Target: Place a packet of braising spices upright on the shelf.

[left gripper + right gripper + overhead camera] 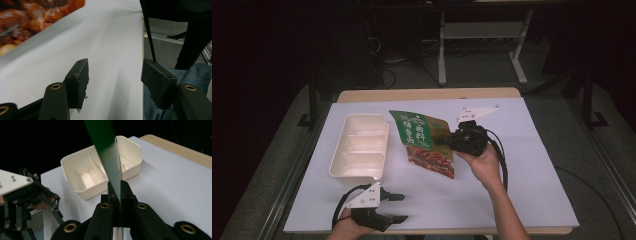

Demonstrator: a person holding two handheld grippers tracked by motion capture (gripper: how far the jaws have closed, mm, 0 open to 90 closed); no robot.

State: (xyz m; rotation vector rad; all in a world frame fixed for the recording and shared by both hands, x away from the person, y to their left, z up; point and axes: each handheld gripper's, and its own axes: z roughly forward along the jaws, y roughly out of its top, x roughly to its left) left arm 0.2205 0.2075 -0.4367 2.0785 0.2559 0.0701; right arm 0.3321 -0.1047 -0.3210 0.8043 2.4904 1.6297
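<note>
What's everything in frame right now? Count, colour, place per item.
Snack pouch: 1, green with a red-brown food picture, held up off the table centre by its edge, tilted.
Divided tray: 1, cream-white, three compartments, empty, on the sheet left of the pouch.
Table cover: 1, white sheet, over most of the tabletop.
Table: 1, light wood, edge showing at the far side.
Frame legs: white, on the floor beyond the table.
Right gripper: 1, black, shut on the pouch's edge, held in the right hand.
Left gripper: 1, black, jaws apart with nothing between them, at the near left edge, held in the left hand.
</note>
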